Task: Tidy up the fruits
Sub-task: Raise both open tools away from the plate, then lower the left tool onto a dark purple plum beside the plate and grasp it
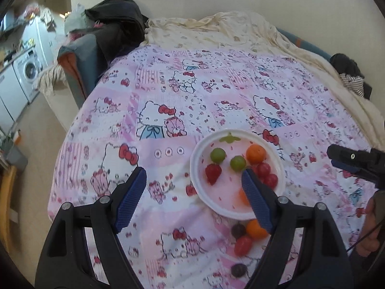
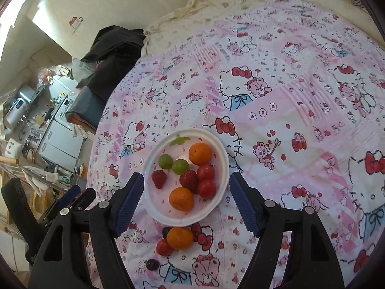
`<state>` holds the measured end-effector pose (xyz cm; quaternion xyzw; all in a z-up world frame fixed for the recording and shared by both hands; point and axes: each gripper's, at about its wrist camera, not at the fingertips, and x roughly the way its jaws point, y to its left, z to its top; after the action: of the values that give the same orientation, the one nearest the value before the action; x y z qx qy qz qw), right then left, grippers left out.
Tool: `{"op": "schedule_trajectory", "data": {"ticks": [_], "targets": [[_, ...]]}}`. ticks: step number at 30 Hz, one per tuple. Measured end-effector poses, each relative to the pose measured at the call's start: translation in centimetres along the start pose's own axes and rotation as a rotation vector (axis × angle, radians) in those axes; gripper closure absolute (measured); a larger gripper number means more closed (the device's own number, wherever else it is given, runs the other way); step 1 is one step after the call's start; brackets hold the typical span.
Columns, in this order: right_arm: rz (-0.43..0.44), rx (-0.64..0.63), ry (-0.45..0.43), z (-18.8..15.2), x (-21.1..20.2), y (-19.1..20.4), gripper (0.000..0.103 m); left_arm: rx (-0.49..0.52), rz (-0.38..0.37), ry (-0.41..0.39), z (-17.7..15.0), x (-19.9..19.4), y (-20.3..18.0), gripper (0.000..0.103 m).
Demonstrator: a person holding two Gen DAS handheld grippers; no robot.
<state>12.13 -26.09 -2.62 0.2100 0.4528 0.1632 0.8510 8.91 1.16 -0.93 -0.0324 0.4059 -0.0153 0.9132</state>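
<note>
A white plate (image 2: 221, 163) on the pink Hello Kitty blanket holds two green grapes (image 2: 165, 160), two oranges (image 2: 181, 198), two strawberries (image 2: 158, 178) and two cherry tomatoes (image 2: 206, 188). The plate also shows in the left wrist view (image 1: 195, 168). On the blanket in front of the plate lie an orange (image 2: 180, 238), a cherry tomato (image 2: 164, 247) and dark grapes (image 2: 152, 264). My right gripper (image 2: 186, 207) is open and empty, its fingers on either side of the plate's near half. My left gripper (image 1: 193, 197) is open and empty, left of the plate.
The pink blanket (image 1: 168, 91) covers a bed, with a cream sheet (image 1: 228, 29) at the far end. Dark clothes (image 1: 115, 24) lie at the bed's far left corner. A washing machine (image 1: 26, 69) stands on the floor at the left.
</note>
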Motion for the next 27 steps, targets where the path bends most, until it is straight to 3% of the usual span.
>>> {"op": "schedule_trajectory", "data": {"ticks": [9, 18, 27], "targets": [[0.004, -0.023, -0.012, -3.0, -2.5, 0.9, 0.027, -0.015, -0.003, -0.031, -1.6, -2.7, 0.4, 0.024], [0.012, -0.013, 0.0, -5.3, -3.5, 1.4, 0.027, -0.012, -0.051, 0.013, -3.7, -3.3, -0.2, 0.024], [-0.003, -0.002, 0.026, -5.7, -2.7, 1.7, 0.026, -0.016, -0.015, 0.085, -4.6, -2.4, 0.0, 0.024]]}}
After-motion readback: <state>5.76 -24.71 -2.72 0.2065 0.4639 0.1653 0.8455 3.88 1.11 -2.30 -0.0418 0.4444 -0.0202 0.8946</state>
